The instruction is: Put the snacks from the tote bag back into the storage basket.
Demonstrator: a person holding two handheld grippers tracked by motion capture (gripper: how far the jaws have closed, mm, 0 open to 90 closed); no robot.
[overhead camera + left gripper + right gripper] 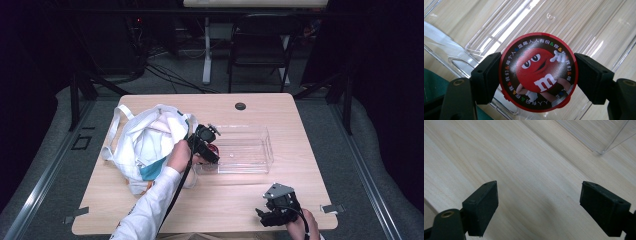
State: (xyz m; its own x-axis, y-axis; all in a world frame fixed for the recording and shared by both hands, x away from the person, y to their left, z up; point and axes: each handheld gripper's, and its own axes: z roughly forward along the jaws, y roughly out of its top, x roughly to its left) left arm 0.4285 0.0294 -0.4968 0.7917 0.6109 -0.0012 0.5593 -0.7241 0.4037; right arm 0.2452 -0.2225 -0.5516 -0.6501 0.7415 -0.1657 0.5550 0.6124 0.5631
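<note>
High view: a light wooden table (225,190) stands in a dark room with a folding chair (260,45) at 12 o'clock. The left gripper (212,150) is at the clear plastic tray (250,150)'s 9 o'clock end, beside a white tote bag (145,145); the right gripper (265,215) rests at 5 o'clock.

Left gripper view: its jaws clench the red M&M's tin (537,72) by its sides, over the tray.

Right gripper view: jaws spread wide, grasping nothing, above bare wood.
</note>
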